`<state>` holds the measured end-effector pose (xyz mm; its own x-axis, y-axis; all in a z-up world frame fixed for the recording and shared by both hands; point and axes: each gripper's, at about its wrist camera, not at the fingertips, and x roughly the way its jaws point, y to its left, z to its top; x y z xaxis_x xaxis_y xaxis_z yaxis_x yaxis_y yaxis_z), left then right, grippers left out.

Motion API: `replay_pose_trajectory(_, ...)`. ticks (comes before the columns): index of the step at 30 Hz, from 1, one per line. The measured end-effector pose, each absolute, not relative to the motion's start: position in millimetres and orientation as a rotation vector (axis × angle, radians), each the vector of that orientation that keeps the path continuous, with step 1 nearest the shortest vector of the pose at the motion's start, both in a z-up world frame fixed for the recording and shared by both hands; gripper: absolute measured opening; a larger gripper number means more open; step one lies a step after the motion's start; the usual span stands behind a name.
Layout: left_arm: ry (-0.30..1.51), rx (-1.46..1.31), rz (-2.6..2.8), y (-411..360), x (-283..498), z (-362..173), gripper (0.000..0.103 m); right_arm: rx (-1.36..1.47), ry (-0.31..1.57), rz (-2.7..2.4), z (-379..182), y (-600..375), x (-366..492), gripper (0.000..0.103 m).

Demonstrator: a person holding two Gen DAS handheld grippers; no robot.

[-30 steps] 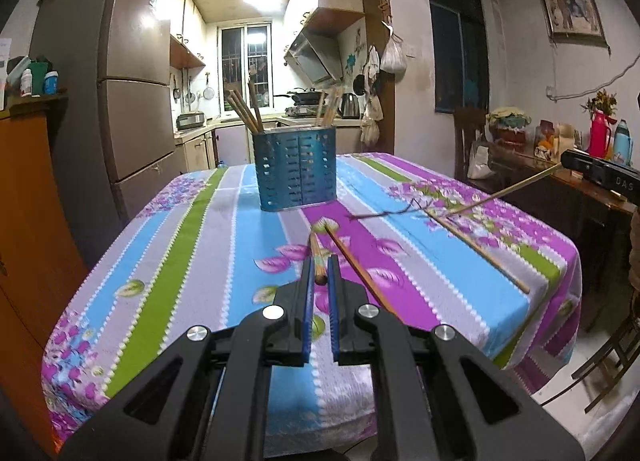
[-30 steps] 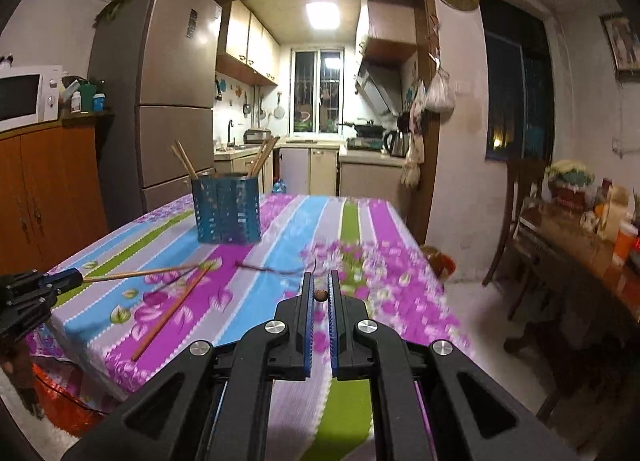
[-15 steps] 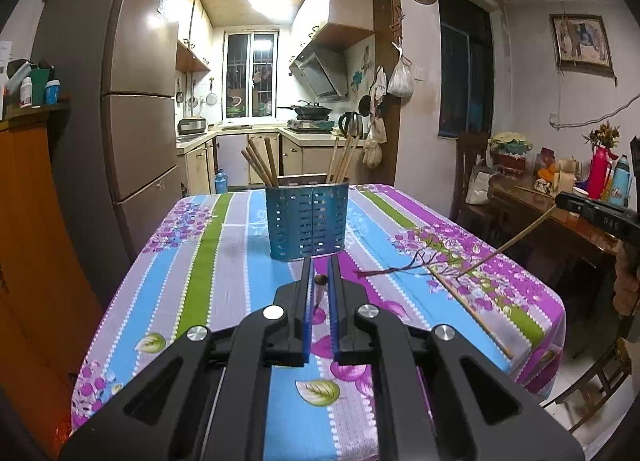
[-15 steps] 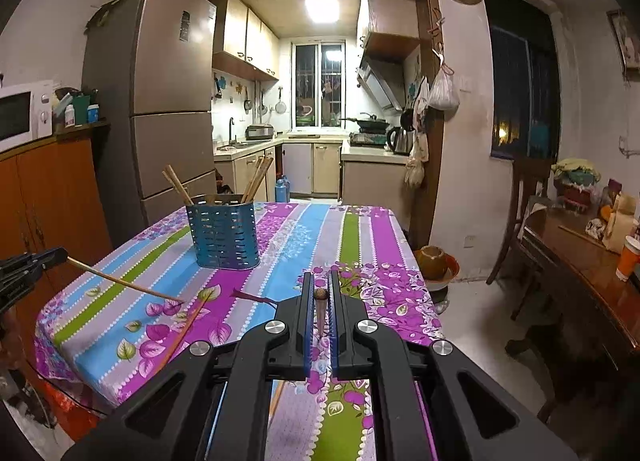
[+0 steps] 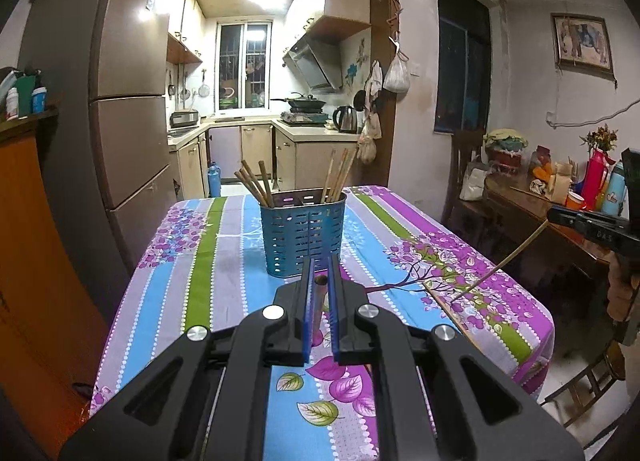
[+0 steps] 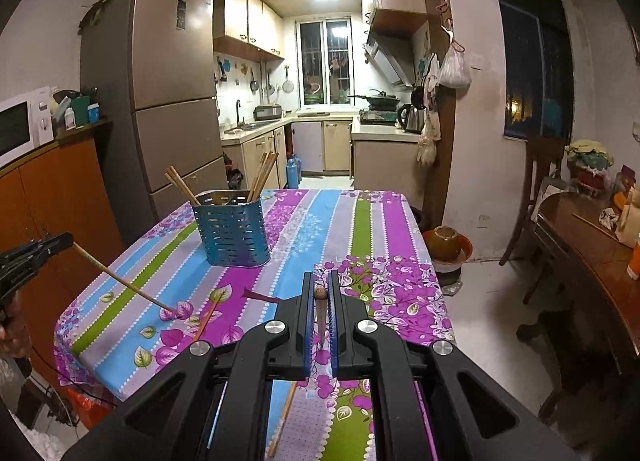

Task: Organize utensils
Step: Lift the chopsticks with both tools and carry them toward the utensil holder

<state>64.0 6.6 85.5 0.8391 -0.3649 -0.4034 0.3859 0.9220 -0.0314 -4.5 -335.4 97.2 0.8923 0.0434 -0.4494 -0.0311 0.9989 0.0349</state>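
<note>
Two grippers, left and right, each clamped on one chopstick. Holder upright mid-tabletop, chopsticks inside; one loose near front edge.

The left gripper is held level above the table edge, its two black fingers drawn in close together and clamped on a chopstick seen end-on between the blue pads. From the right wrist view it is seen at the left border, pointed inward and slightly upward. The right gripper is likewise held level, its fingers pressed narrowly on a second chopstick. From the left wrist view it is seen at the right border, with part of the holding hand visible beneath it.
</note>
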Motion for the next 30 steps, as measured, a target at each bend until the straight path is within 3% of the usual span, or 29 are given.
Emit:
replay_pose_trajectory(17, 0.384, 0.072, -0.438, -8.9, 80.7, 115.1, 0.005, -0.024, 0.472, 0.082, 137.5, -313.0, 5.2, 0.008)
replay_pose_trajectory(30, 0.360, 0.068, -0.463, -14.7, 111.7, 149.1, 0.005, -0.068, 0.452, 0.182, 198.3, -267.4, 33.3, 0.008)
